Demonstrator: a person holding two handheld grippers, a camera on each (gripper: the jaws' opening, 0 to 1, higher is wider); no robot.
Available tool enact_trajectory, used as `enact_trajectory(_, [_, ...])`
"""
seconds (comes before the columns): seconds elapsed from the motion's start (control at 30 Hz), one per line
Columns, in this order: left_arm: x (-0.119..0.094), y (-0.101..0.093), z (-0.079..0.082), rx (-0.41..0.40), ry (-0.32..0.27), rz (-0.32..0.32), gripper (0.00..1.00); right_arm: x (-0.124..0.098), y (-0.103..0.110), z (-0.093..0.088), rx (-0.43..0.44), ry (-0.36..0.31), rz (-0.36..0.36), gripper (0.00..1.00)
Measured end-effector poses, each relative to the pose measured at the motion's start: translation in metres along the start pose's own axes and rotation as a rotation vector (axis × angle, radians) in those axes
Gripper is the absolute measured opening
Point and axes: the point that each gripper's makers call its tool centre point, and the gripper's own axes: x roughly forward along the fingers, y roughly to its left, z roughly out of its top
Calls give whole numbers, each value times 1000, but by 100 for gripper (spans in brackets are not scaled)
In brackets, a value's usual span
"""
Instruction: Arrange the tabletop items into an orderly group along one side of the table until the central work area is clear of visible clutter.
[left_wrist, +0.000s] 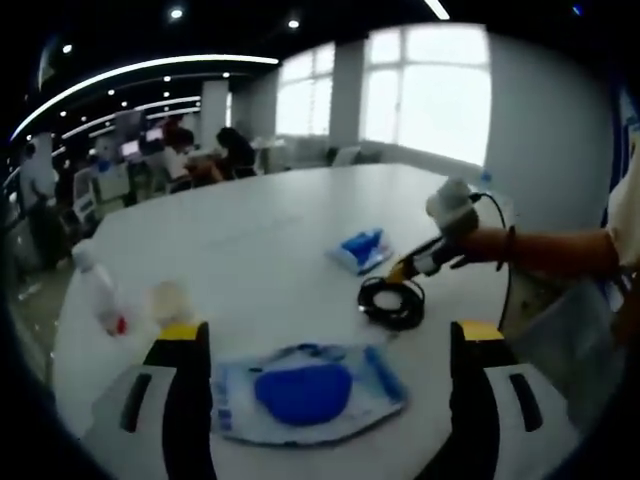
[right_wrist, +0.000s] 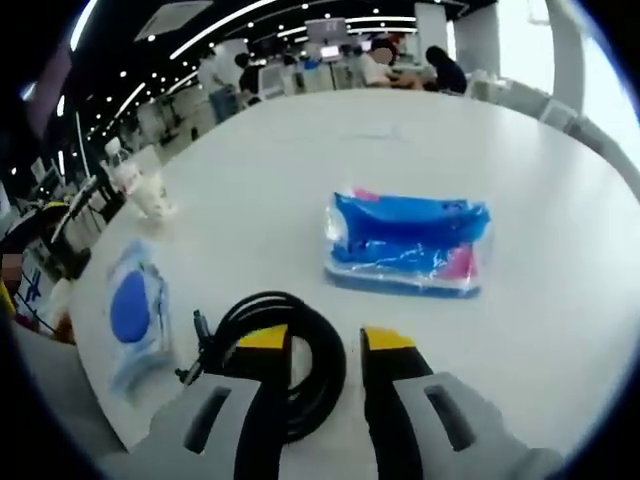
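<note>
My left gripper (left_wrist: 329, 332) stands wide open low over the near table edge. A clear packet with a blue round pad (left_wrist: 305, 392) lies flat between its jaws, untouched. Beyond it lies a coiled black cable (left_wrist: 392, 300), and a person's arm brings my right gripper (left_wrist: 408, 270) down to its far edge. In the right gripper view, my right gripper (right_wrist: 325, 342) has its jaws a narrow gap apart, straddling the right arc of the cable (right_wrist: 325, 375), with a little table showing on either side. A blue wipes packet (right_wrist: 408, 243) lies just past it.
A plastic bottle (left_wrist: 100, 295) and a small pale cup (left_wrist: 170, 300) stand at the left table edge. The blue wipes packet (left_wrist: 362, 250) lies mid-table. The white table (left_wrist: 270, 215) stretches far back. People sit at desks in the distance.
</note>
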Motion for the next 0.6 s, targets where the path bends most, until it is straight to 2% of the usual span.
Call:
enact_trajectory(0.03, [0, 1, 0, 0, 0, 1, 97, -4, 1, 4, 3, -6, -3, 51])
enact_trajectory(0.13, [-1, 2, 1, 0, 1, 7, 99, -15, 10, 14, 19, -27, 14, 69])
enact_trajectory(0.33, [-5, 5, 5, 4, -3, 13, 99, -30, 40, 19, 49, -41, 82, 88])
enact_trajectory(0.6, [-10, 14, 0, -1, 31, -9, 99, -47, 99, 4, 57, 16, 242, 96])
